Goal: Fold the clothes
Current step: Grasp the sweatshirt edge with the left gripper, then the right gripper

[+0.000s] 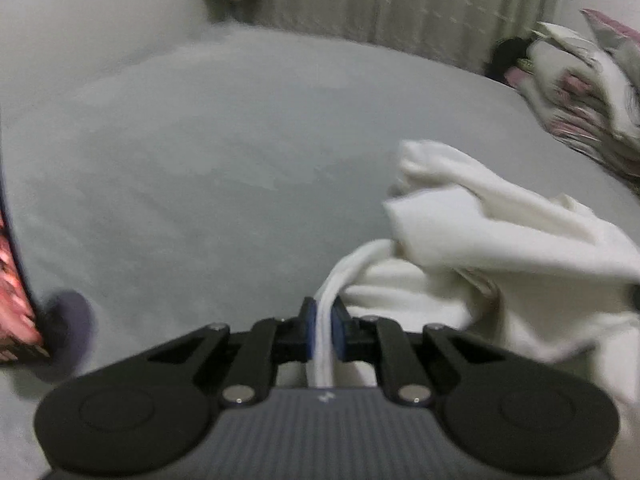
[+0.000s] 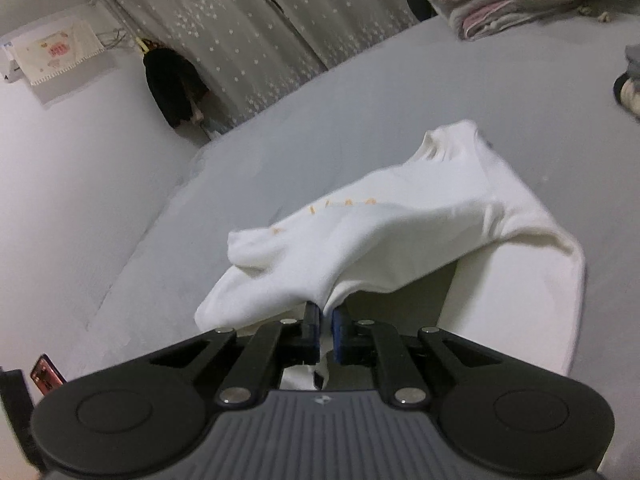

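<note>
While both tongs are clamped on white cloth, the shirt (image 2: 400, 232) hangs and drapes between them over the grey bed (image 1: 200, 160). The left tongs (image 1: 324, 320) pinch a thick, doubled hem or seam that runs straight back through the blue pads (image 1: 309, 328); the rest of the garment bunches ahead and to the right of them. The right tongs (image 2: 325, 330) grip a fold of the body, which lifts away from them in a tent, with faint orange lettering (image 2: 344, 205) showing on the raised panel ahead.

The shirt looks light, soft and limp: it sags wherever it is unsupported and will not hold a line by itself. It should not slip much, since knit cotton-like cloth bites well between pads, though a thin single layer could creep out under a tug. Seams and hems are the best holds, being thicker and firmer. For a clean fold, grips at two matching corners or shoulder points would likely spread it flat; the present holds seem uneven, so the cloth is twisted. A folded pile (image 2: 500, 4) sits far ahead, right of the right tongs.
</note>
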The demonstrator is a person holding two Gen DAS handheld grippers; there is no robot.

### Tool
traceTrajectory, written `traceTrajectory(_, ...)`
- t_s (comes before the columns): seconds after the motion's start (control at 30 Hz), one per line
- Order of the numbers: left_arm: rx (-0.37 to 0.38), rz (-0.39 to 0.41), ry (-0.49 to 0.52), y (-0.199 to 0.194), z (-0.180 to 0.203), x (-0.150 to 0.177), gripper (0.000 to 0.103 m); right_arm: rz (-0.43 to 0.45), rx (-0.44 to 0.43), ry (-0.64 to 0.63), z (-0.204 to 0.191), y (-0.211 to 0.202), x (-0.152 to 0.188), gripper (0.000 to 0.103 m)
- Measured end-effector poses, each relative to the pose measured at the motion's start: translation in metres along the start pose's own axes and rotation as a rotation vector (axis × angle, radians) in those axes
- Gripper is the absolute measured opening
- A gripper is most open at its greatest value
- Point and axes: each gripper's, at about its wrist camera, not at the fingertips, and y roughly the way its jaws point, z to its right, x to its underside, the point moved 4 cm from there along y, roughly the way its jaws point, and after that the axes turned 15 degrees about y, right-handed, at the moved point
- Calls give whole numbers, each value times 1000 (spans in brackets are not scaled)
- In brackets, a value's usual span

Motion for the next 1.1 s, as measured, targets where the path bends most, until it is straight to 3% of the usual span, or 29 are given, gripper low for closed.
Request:
traceTrajectory(0.17, -101, 0, 1, 9, -11, -3, 9, 26, 20, -7, 9, -20, -15, 9)
traceTrajectory(0.27, -125, -3, 22, 12, -9, -4, 9, 46, 59, -4, 25, -27, -25, 9)
traceTrajectory(0.43, -107, 16, 21, 5, -4, -8, 11, 66, 133, 42, 59, -30, -41, 9)
traceTrajectory(0.63, -60, 70, -8, -8, 1, -17, 25, 38, 195, 126, 95, -17, -44, 11)
traceTrajectory(0.73, 3, 81, -8, -9, 8, -18, 32, 3, 209, 152, 101, -14, -39, 17)
traceTrajectory(0.87, 220, 41, -94, 7, 17, -15, 40, -55, 206, 128, 97, -15, -33, 46)
traceTrajectory(0.93, 315, -3, -176, 19, 18, -12, 40, -91, 198, 86, 92, -17, -28, 51)
traceTrajectory(1.1, 443, -54, -328, 41, 17, -6, 44, -184, 189, -37, 74, -21, -7, 53)
